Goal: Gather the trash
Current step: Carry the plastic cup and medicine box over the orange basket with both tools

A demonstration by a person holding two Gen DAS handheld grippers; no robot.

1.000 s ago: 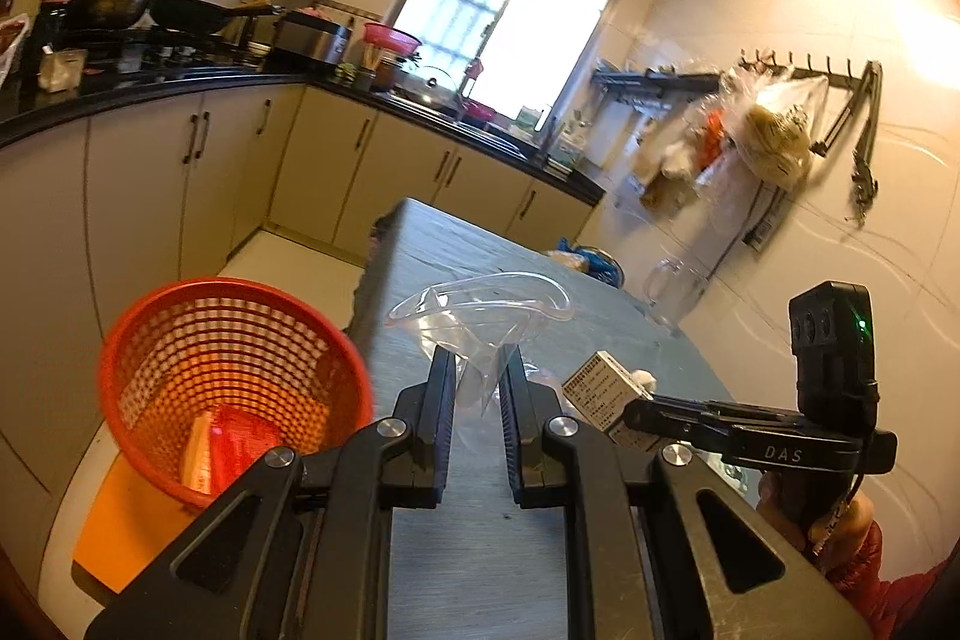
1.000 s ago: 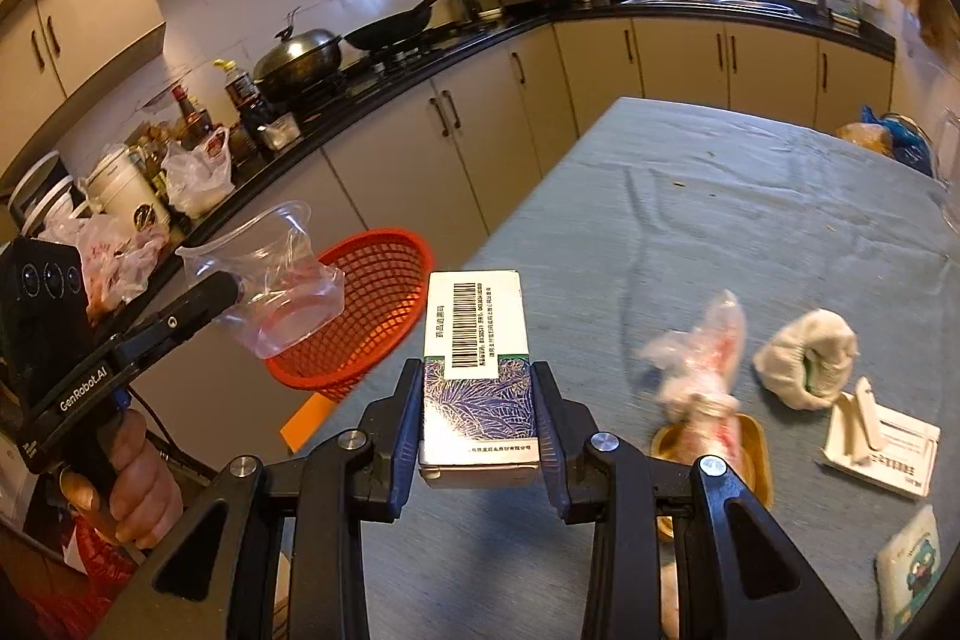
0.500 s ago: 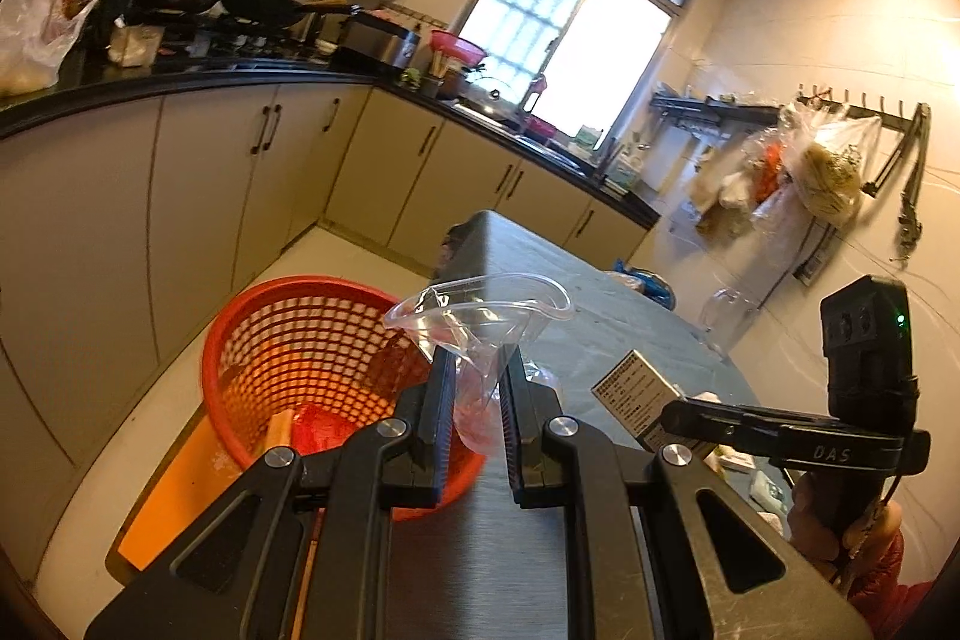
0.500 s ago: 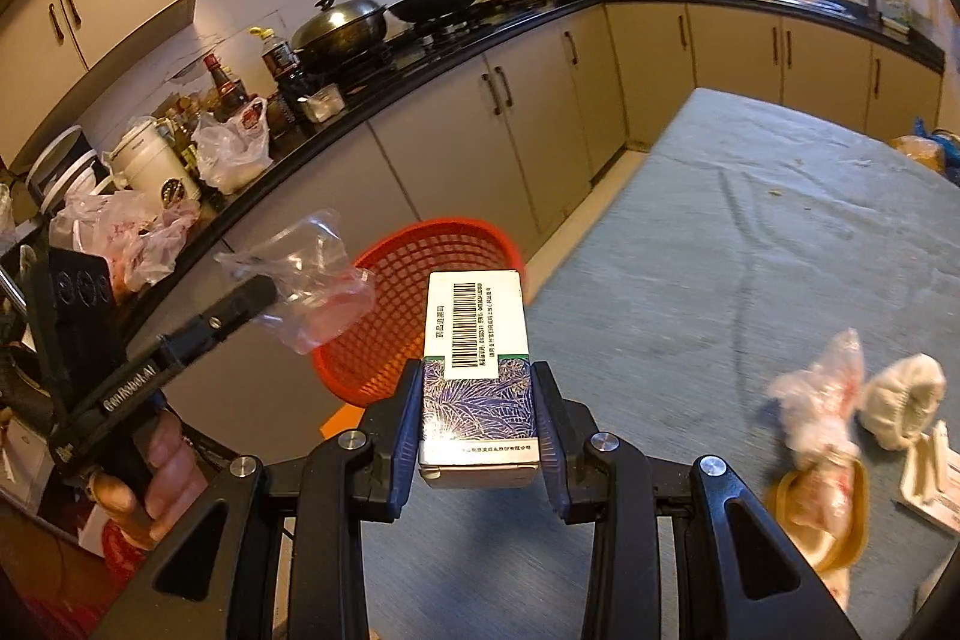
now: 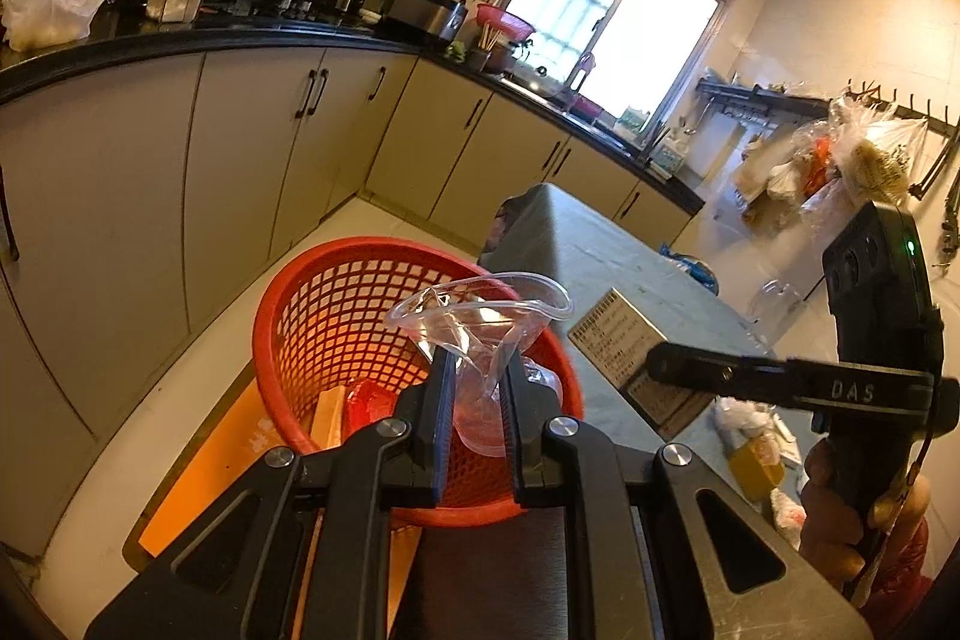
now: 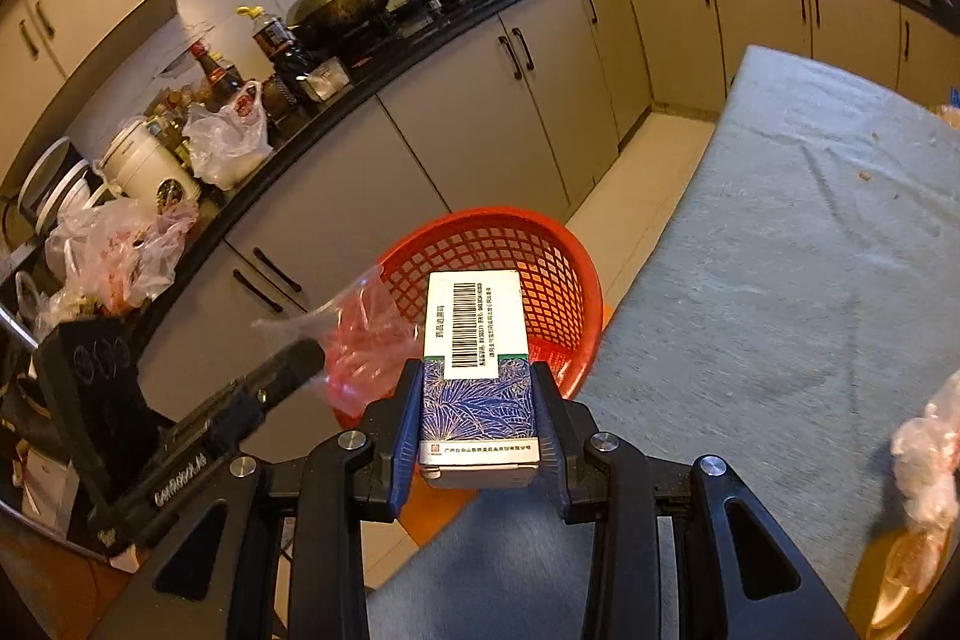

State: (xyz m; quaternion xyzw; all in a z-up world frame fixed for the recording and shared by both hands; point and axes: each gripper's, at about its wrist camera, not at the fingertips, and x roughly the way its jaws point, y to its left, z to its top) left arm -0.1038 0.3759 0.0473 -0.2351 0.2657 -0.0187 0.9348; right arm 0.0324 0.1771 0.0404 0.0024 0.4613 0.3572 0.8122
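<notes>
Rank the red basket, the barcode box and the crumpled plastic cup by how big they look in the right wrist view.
1. Red mesh basket, largest.
2. Barcode box in the right claw; it sits nearest the lens, so it looks bigger than it is.
3. Crumpled clear plastic cup in the left claw, smallest; motion blur smears its outline.

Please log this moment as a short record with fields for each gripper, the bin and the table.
left gripper: shut on a crushed clear plastic cup, held over the basket
right gripper: shut on a blue-patterned barcoded box, near the basket's rim
red mesh basket: on the floor beside the table, already holding some trash
table: grey cloth; a crumpled plastic wrapper lies on it
</notes>
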